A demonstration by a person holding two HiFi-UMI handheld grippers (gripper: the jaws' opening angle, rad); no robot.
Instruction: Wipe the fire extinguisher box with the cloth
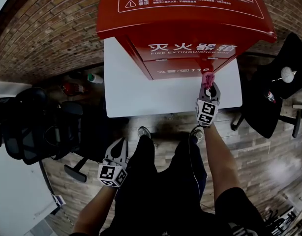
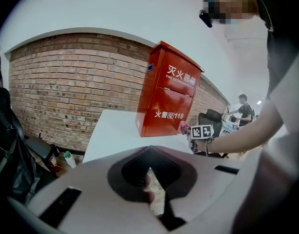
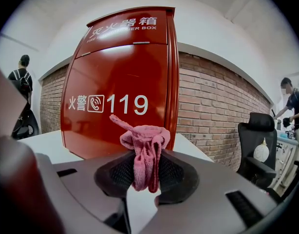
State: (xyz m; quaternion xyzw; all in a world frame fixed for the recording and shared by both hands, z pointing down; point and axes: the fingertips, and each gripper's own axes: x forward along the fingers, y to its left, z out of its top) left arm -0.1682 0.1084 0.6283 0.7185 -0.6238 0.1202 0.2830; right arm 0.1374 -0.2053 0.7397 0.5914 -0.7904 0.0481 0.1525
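The pink cloth (image 3: 144, 150) is clamped in the right gripper (image 3: 142, 172), close against the fire extinguisher box's (image 3: 125, 77) lower front. The left gripper (image 1: 119, 149) is held closed, empty, well apart from it.

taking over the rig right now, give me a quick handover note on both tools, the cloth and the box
Left tool: shut, empty, held low, away from the table.
Right tool: shut on the pink cloth, which is bunched between its jaws.
Red fire extinguisher box: upright on the table. The cloth is up at its lower front, by the 119 line; contact is not certain.
Done: cloth gripped and at the box.
Left: wipe the box faces. How much is already wiped cannot be told.
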